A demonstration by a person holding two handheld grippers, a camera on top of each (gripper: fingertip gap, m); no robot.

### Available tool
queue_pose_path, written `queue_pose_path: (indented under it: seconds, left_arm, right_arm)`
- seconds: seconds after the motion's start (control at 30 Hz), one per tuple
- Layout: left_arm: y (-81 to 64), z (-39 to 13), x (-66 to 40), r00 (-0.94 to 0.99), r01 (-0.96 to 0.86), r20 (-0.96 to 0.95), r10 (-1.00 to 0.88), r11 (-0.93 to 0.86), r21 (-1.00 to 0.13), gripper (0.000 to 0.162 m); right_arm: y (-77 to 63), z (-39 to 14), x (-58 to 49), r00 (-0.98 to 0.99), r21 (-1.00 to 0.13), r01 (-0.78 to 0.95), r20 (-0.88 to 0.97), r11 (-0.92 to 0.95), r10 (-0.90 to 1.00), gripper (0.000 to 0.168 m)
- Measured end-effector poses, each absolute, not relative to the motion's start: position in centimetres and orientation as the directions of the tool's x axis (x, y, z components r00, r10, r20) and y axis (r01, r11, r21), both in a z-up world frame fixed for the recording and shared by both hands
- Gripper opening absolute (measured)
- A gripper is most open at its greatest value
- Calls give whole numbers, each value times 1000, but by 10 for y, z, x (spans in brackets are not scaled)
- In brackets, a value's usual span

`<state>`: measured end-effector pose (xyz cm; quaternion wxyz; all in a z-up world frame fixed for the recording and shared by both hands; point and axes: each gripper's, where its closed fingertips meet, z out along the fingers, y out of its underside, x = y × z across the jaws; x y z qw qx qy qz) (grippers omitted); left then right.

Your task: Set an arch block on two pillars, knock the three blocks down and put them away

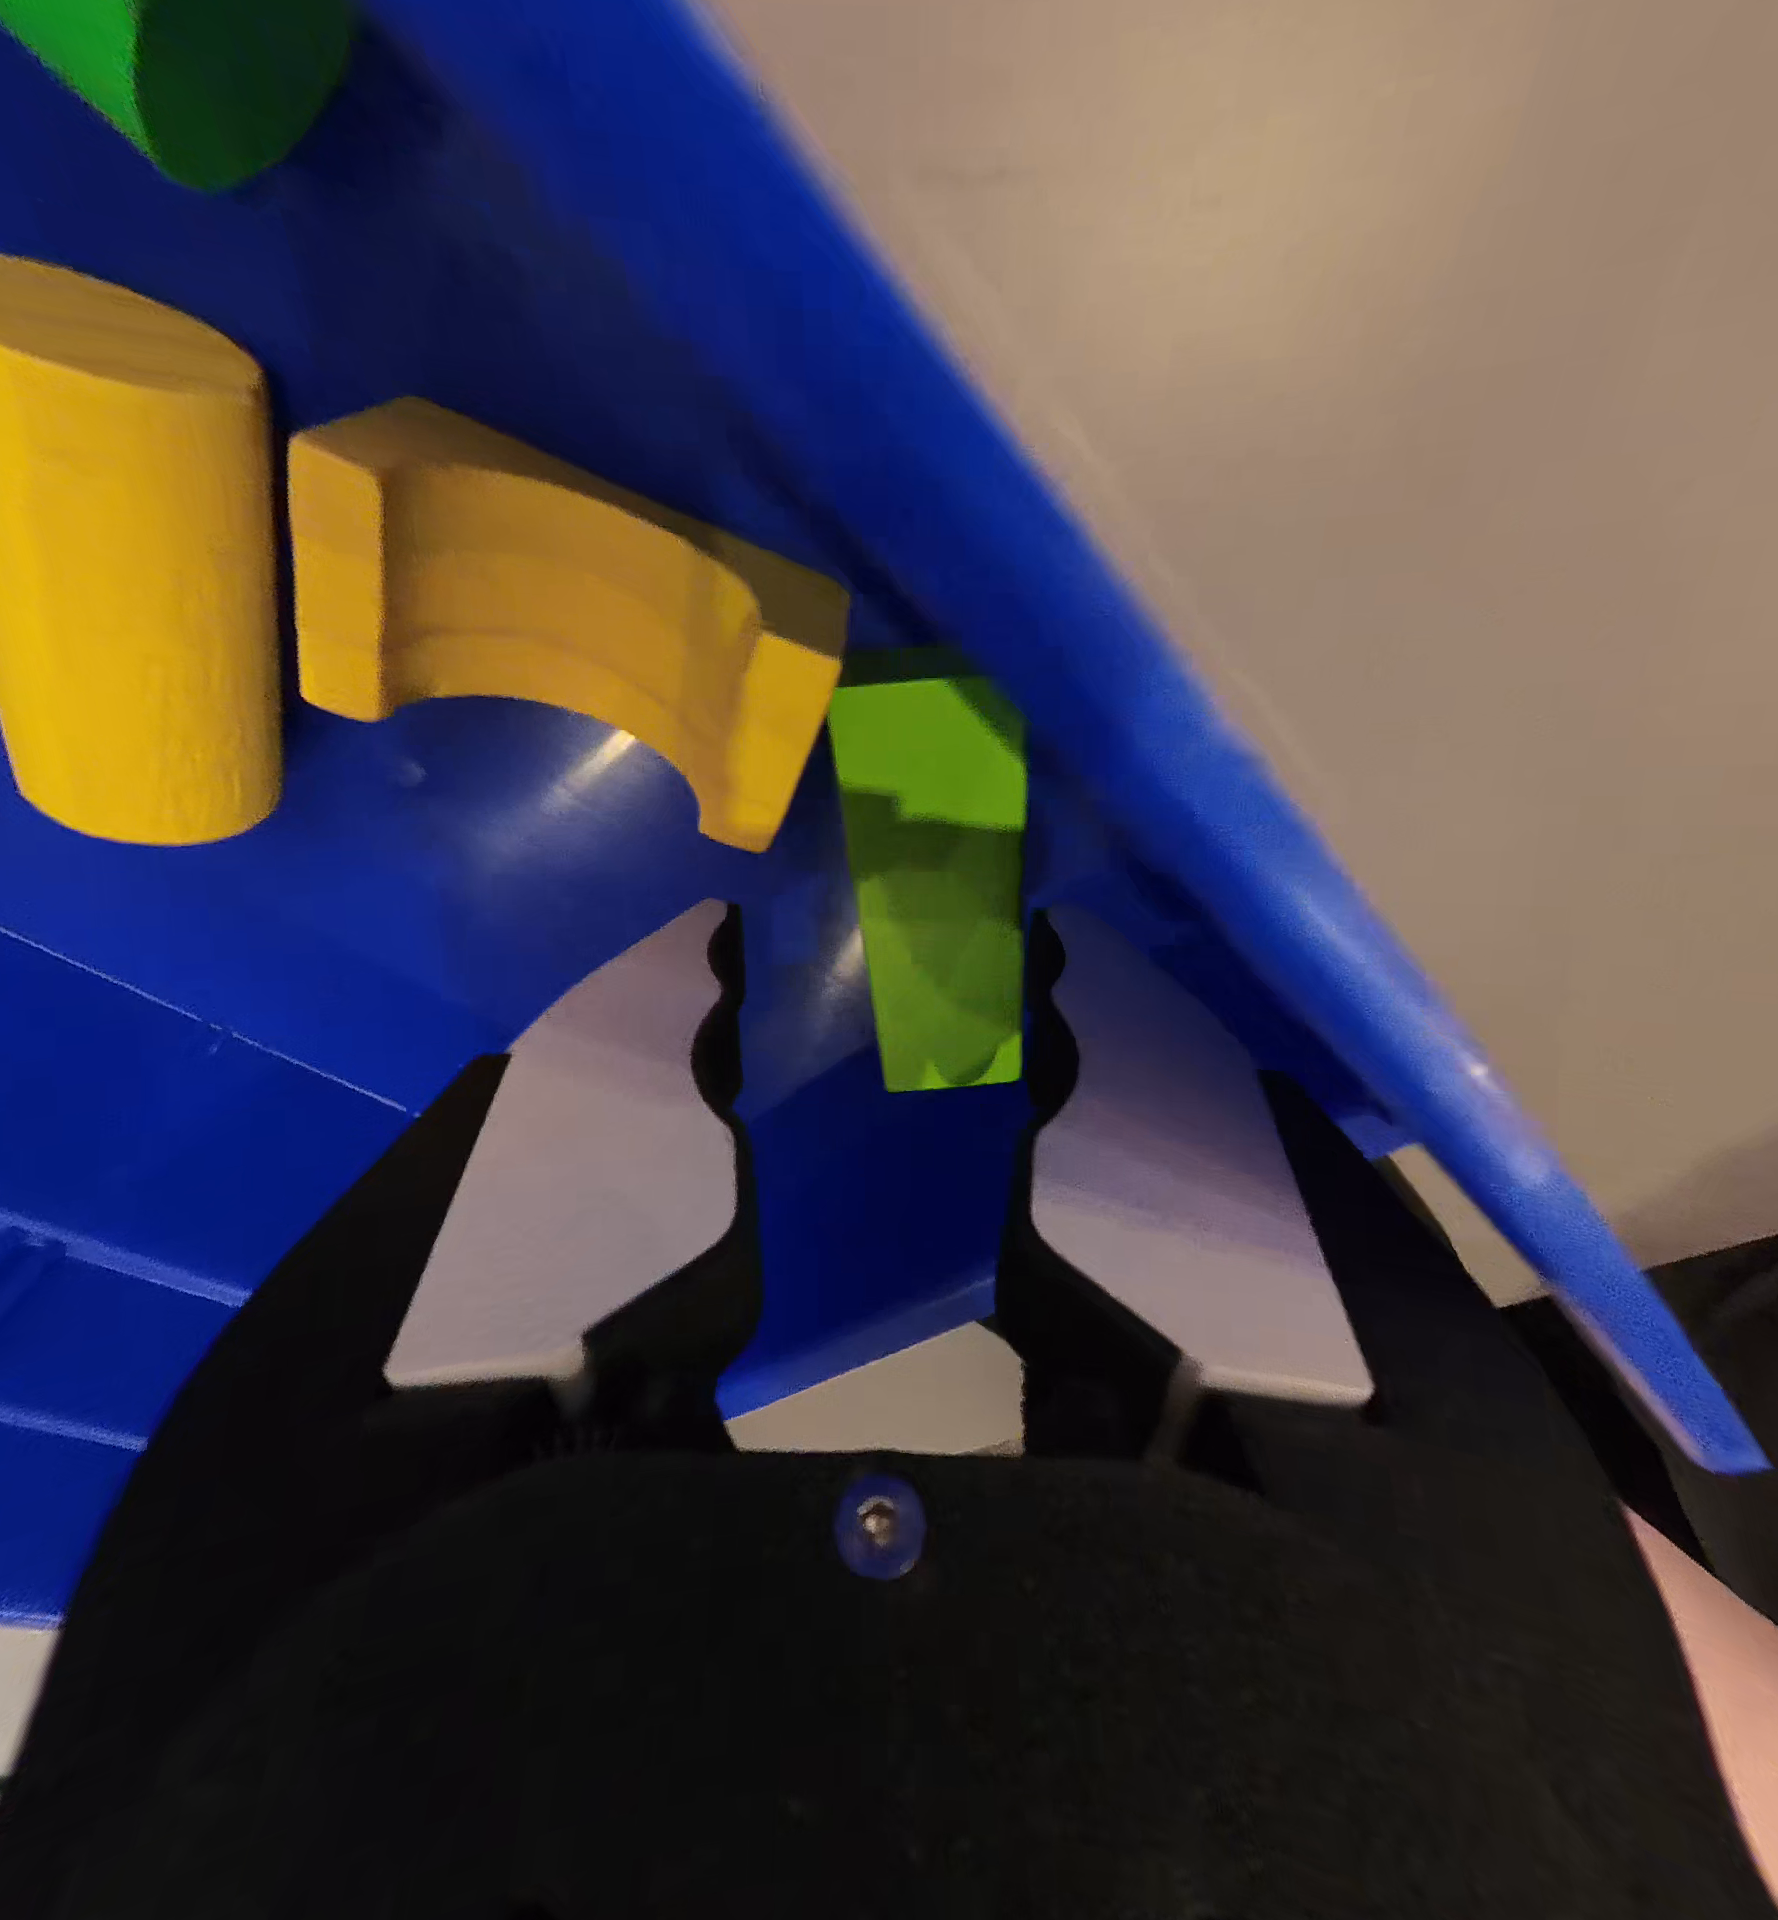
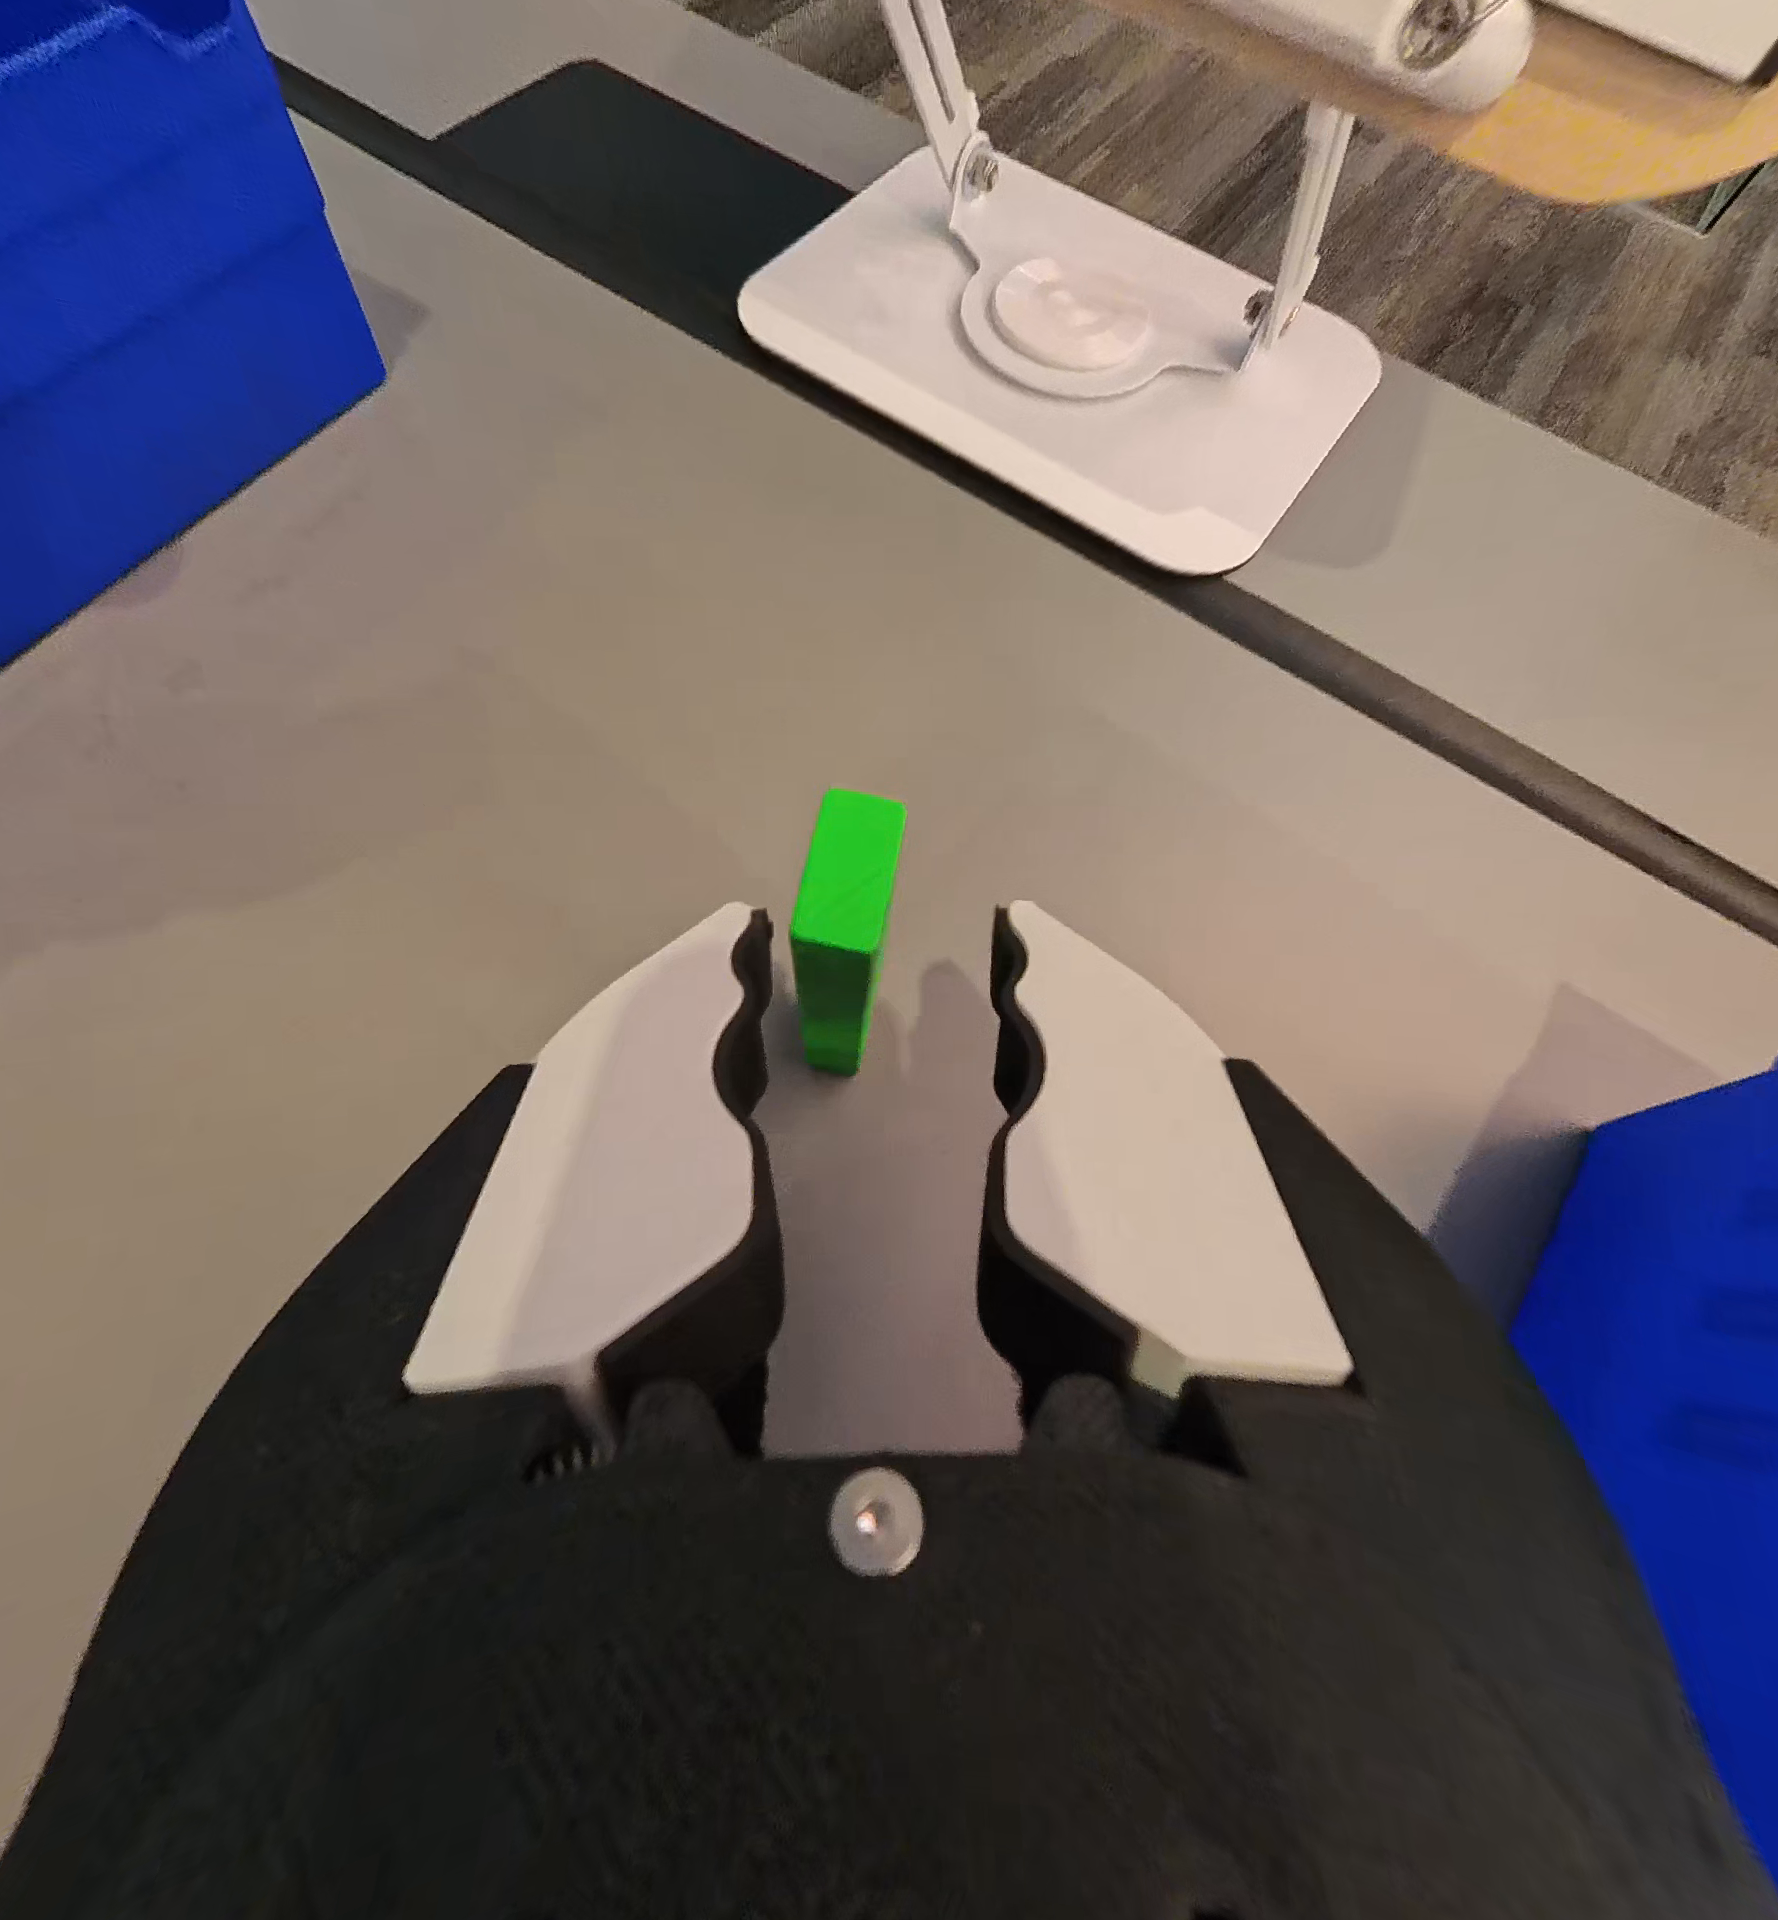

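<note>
Green pillar stands upright on grey table near white stand.

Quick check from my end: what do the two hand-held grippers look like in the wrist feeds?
Both match. The left hand-held gripper and right hand-held gripper each have a rounded, matte black textured body, two pale grey fingers with wavy black inner pads, and a small silvery screw at the centre. No cables or markings show.

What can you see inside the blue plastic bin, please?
Inside the blue plastic bin: a yellow wooden cylinder, a yellow wooden arch block, two green blocks. The black gripper body covers the rest.
</note>
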<state>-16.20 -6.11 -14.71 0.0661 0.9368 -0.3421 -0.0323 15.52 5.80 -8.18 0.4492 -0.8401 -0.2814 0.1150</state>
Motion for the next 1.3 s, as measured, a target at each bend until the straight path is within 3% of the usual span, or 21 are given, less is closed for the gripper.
queue_pose_path:
  seconds: [0.07, 0.17, 0.3, 0.37, 0.5, 0.63, 0.77, 0.9, 1.03, 1.3]
  left_arm:
    - [-63, -151, -166, 770, -627, -8, -638, -760, 170, 52]
    - [-69, -156, -161, 750, -656, 54, -659, -731, 188, 32]
    - [-64, -153, -169, 744, -660, 28, -667, -729, 182, 32]
    - [-56, -142, -177, 754, -651, -11, -657, -749, 125, 33]
    - [-38, -90, -176, 792, -601, -6, -611, -778, -180, 32]
    - [-26, -27, -157, 792, -515, 31, -610, -694, -504, 32]
    - [-10, 33, -97, 754, -411, 26, -657, -502, -761, 32]
    - [-5, 68, -6, 687, -281, 2, -727, -269, -921, 32]
    - [-10, 52, 53, 665, -313, -87, -742, -170, -934, 32]
    - [-21, 21, 91, 614, -481, -266, -743, -85, -873, 32]
  right_arm:
    - [58, -74, 157, 816, -831, 358, 56, -426, 575, 42]
    - [58, -66, 161, 819, -843, 343, 53, -413, 571, 42]
    - [59, -56, 167, 824, -856, 327, 52, -399, 564, 42]
    - [59, -48, 169, 827, -867, 320, 59, -381, 559, 42]
    - [60, -26, 176, 838, -895, 330, 130, -302, 529, 43]
    - [45, 6, 162, 814, -938, 299, 155, -175, 560, 43]
    - [-6, 48, 108, 671, -992, 117, 37, -56, 741, 43]
    - [-42, 76, 81, 583, -1000, -16, 6, 20, 812, 43]
    - [-41, 85, 87, 638, -996, -46, 26, 72, 770, 45]
    - [-22, 49, 81, 650, -996, 2, -70, -94, 756, 38]
